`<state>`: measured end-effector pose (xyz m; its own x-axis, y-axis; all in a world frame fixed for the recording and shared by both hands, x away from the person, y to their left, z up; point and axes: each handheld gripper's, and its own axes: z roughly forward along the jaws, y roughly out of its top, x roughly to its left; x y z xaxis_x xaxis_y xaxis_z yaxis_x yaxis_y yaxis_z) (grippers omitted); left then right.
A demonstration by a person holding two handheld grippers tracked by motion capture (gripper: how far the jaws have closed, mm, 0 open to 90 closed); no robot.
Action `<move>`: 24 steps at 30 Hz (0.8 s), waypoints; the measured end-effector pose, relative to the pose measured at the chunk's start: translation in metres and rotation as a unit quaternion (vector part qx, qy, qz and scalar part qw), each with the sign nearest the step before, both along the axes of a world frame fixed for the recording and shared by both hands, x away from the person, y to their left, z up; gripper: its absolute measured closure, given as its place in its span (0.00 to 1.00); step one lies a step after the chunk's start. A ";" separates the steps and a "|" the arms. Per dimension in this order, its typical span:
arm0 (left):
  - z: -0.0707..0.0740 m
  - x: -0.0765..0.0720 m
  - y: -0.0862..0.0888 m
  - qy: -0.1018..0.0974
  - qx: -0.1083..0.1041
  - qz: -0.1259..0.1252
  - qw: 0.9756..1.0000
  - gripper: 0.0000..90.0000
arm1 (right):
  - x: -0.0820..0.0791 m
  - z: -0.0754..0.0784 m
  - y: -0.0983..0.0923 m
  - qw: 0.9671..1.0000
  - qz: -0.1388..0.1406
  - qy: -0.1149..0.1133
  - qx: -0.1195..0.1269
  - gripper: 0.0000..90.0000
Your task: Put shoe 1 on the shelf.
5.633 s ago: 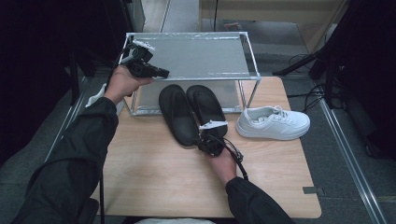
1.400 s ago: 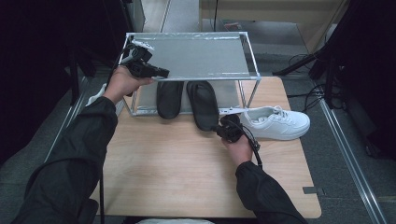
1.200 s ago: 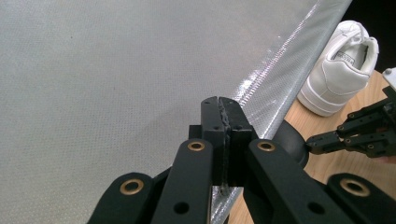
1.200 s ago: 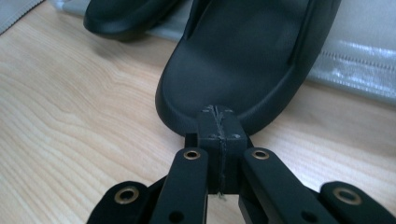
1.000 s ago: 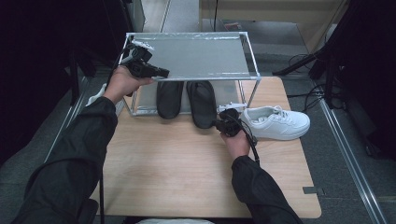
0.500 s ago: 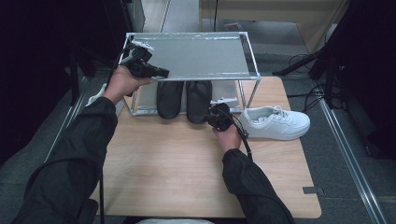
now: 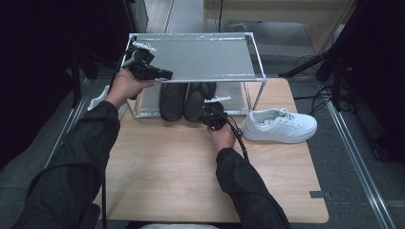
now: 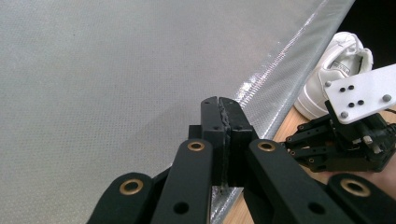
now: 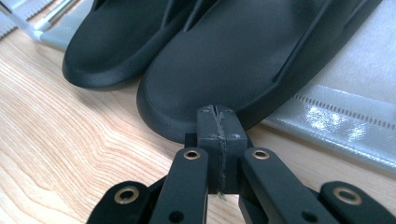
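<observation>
The right gripper [image 7: 213,114], jaws clenched and empty, presses its tip against the heel of the right-hand black rubber sandal [image 9: 261,56], nudging the pair under the metal-framed mesh shelf [image 7: 191,57] at the wooden desk's [image 7: 191,171] far edge. Next, probably one more straight push. The left gripper [image 7: 143,67], also clenched, rests above the shelf's left corner. A white sneaker [image 7: 279,126] lies near the right edge, clear of the path.

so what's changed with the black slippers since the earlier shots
The shut right gripper has pushed the two black slippers away from the person, under the rack; nothing was gripped. The left gripper at the rack's top and the white sneaker stayed put.
</observation>
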<state>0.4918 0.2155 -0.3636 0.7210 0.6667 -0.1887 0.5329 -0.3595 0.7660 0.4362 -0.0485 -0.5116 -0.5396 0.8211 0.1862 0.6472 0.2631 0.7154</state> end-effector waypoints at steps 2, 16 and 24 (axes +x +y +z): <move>0.000 0.000 0.000 0.000 -0.001 0.002 1.000 0.99 | -0.001 -0.001 -0.002 1.000 -0.002 0.009 0.003 1.00; 0.022 -0.029 -0.004 -0.004 -0.001 0.004 1.000 0.70 | -0.039 0.025 -0.029 0.998 0.055 -0.013 0.023 0.90; 0.026 -0.062 -0.009 -0.007 -0.003 -0.043 0.999 0.52 | -0.060 0.031 -0.043 0.995 0.090 0.000 0.032 0.77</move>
